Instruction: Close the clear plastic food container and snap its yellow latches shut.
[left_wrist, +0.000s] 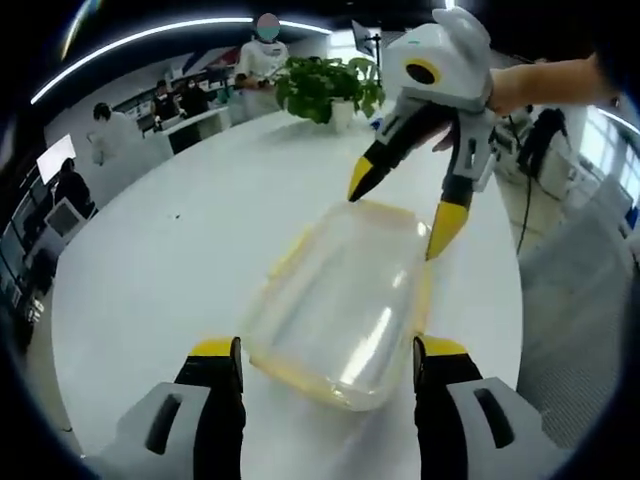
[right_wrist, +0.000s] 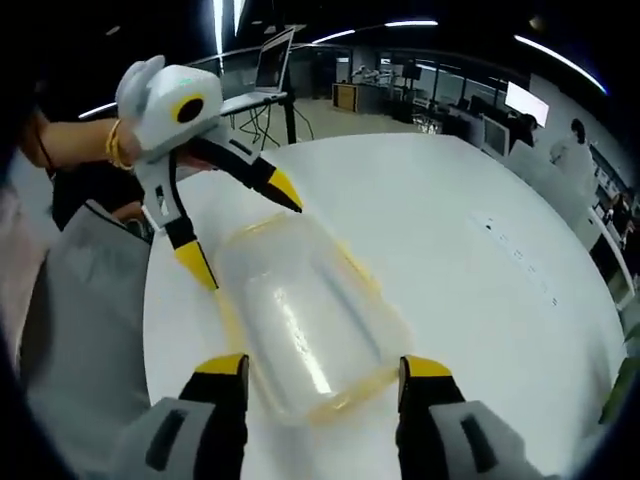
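Down at the bottom of the left gripper view my left gripper (left_wrist: 327, 362) has its jaws spread wide, one yellow-tipped jaw on each side of the near end of the clear plastic food container (left_wrist: 345, 300), and nothing is pinched between them. The container lies flat on the round white tabletop (left_wrist: 180, 250) with its lid (left_wrist: 355, 285) resting on top, a yellow rim showing around the edge. One yellow latch (left_wrist: 288, 256) runs along its left side in this view; I cannot tell whether it is snapped down. At the far end, my right gripper (left_wrist: 400, 215) comes in from above with its jaws apart, the two tips just over the far corners of the container, my hand (left_wrist: 540, 85) behind it. In the right gripper view it is the mirror picture: my right gripper (right_wrist: 322, 372) open at the bottom, jaws straddling the near end of the container (right_wrist: 305, 330), and the left gripper (right_wrist: 245, 235) splayed over the far end, beside a grey chair (right_wrist: 85, 330). Farther back in the left gripper view, a potted plant (left_wrist: 325, 88) stands at the far edge of the tabletop, and behind it people (left_wrist: 262, 55) sit and stand among office desks.
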